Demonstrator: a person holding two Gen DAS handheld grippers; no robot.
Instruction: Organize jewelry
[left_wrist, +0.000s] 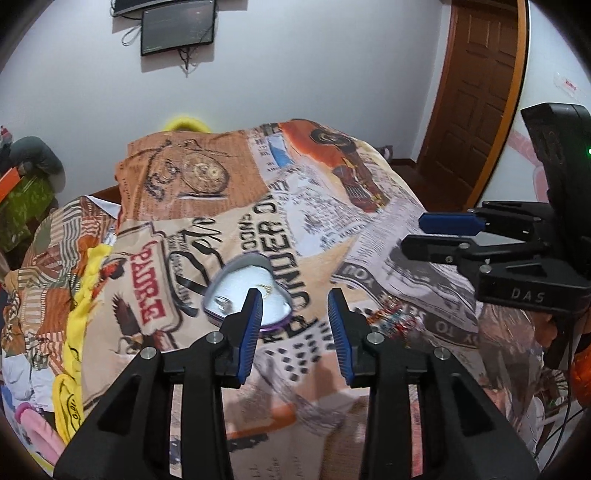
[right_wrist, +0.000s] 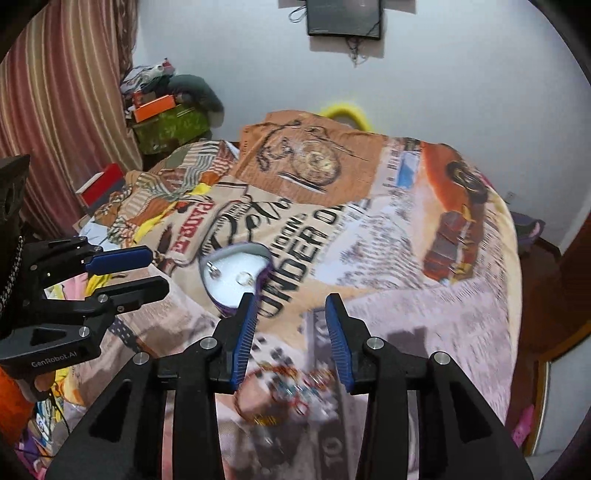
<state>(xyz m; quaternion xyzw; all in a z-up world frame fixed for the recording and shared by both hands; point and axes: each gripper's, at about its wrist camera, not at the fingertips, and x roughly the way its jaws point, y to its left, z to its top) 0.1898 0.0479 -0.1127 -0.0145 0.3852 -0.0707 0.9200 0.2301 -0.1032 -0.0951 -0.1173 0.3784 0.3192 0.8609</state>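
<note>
Jewelry pile (right_wrist: 284, 387), beaded and blurred, lies on bed blanket (right_wrist: 406, 258) low in frame between right gripper (right_wrist: 291, 332) jaws, apart, empty. Heart-shaped tray (right_wrist: 231, 275) upper left of them; only this view shows ring (right_wrist: 245, 277) inside, tray's point toward lower left. Left gripper (left_wrist: 295, 328) jaws apart, tray (left_wrist: 240, 284) behind left jaw.

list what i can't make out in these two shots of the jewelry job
- Jewelry pile: right wrist view, motion blur; single pieces cannot be told apart.
- Same pile, left wrist view: partly behind the left gripper.
- Heart-shaped box: left wrist view, lower edge hidden by a finger; contents too small.
- Small pieces in the box: right wrist view, type unclear.
</note>
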